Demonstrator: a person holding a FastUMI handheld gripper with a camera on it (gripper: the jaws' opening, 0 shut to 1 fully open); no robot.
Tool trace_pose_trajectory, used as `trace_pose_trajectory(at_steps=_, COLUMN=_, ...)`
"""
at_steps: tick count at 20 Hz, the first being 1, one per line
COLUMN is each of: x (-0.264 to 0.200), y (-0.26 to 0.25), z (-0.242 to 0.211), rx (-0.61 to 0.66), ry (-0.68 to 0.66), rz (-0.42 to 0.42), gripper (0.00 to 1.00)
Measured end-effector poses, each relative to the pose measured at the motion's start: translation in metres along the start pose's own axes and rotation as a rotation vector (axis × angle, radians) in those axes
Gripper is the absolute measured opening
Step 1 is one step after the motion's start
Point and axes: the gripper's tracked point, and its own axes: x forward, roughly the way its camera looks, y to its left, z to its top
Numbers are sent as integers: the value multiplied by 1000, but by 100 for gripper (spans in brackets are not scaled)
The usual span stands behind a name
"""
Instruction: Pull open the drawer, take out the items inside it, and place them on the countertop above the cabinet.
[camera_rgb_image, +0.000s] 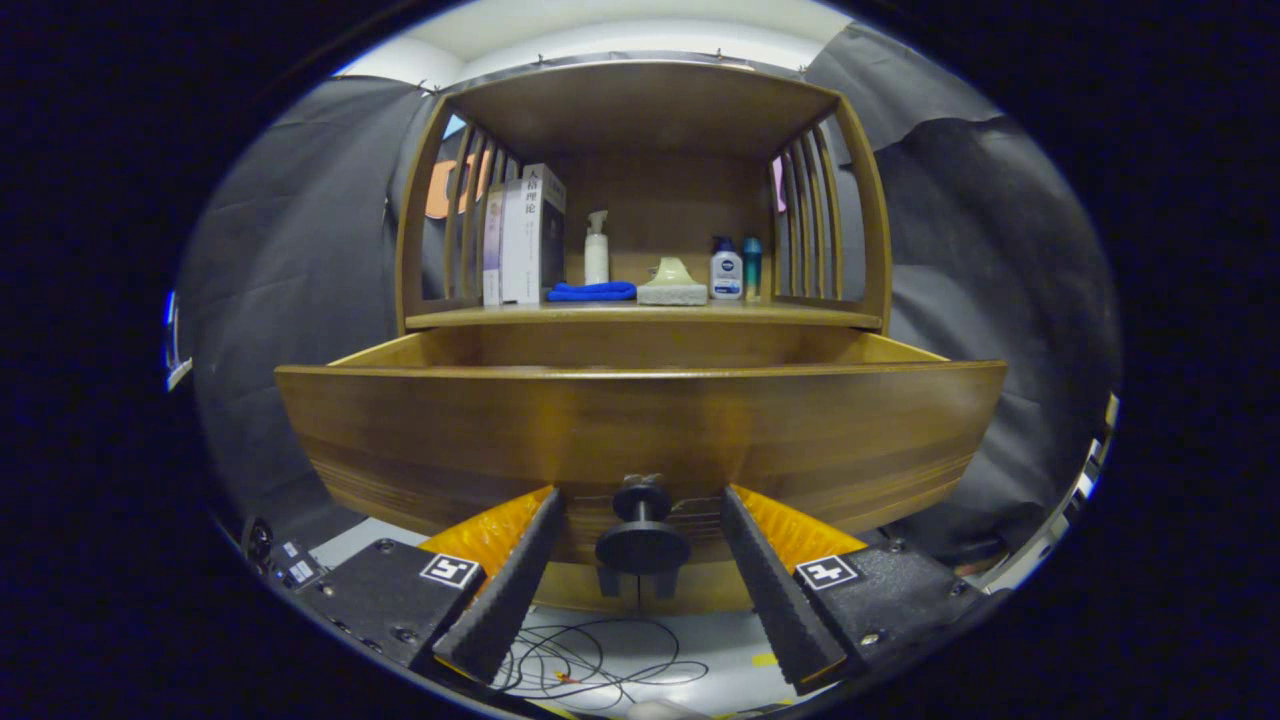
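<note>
The drawer (640, 440) is pulled out of the cabinet (640, 200), and its front panel faces the camera squarely. Its long axis runs side to side, from 9 to 3 o'clock; the fisheye bows the panel. The drawer's inside is hidden behind the front panel: only the top rim and the upper inner walls show, and its contents cannot be made out.

The gripper (640, 500) has its fingers spread wide, one on each side of the dark round knob (641, 535), which sticks out toward the camera between them. Neither finger touches the knob; there is a clear gap on both sides. The fingertips lie close to the panel's lower face, but contact cannot be judged.

On the countertop (640, 315) above the drawer, at 12 o'clock from the knob:
- upright books (522, 240), at 11 o'clock
- a white pump bottle (596, 248)
- a folded blue cloth (592, 291)
- a pale block with a handle (672, 285)
- two small bottles (735, 268), at 1 o'clock

Below the knob, at 6 o'clock, loose cables (590, 660) lie on the floor, partly cut off by the fingers.
</note>
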Motion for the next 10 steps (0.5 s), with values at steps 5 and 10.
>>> trace_pose_trajectory(at_steps=5, x=22, y=1, z=12, rx=3, ry=-7, rz=-1, gripper=100)
trace_pose_trajectory(at_steps=10, x=47, y=5, z=21, rx=1, ry=-5, rz=-5, gripper=100)
